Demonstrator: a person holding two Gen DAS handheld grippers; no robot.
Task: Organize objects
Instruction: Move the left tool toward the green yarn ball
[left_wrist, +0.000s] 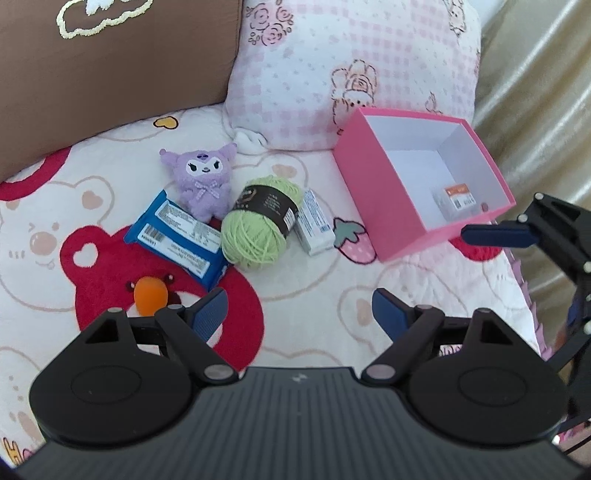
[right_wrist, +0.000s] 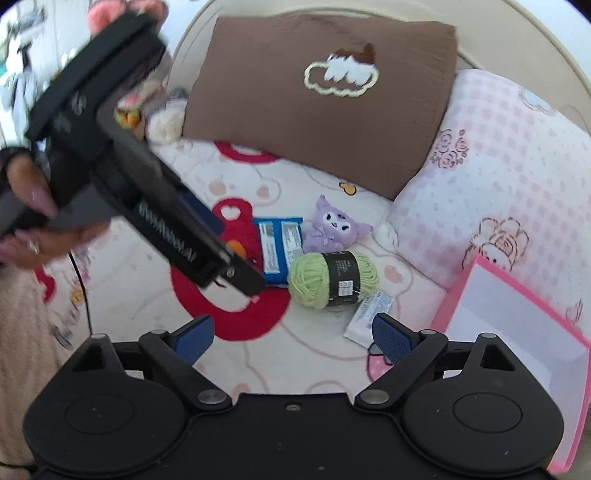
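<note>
While both grippers hang over the bed with jaws wide and nothing in them, left gripper (left_wrist: 299, 314) sits at 6 o'clock from the yarn (left_wrist: 260, 221). Plush (left_wrist: 201, 181) at yarn's 11, blue packet (left_wrist: 177, 236) at 9, white pack (left_wrist: 314, 223) at 3. Pink box (left_wrist: 380, 192) farther at 3, open, near right gripper (right_wrist: 293, 338).

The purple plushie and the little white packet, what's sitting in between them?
The green yarn ball sits between the purple plushie and the little white packet. The left wrist view shows it best; the yarn touches the packet.
</note>
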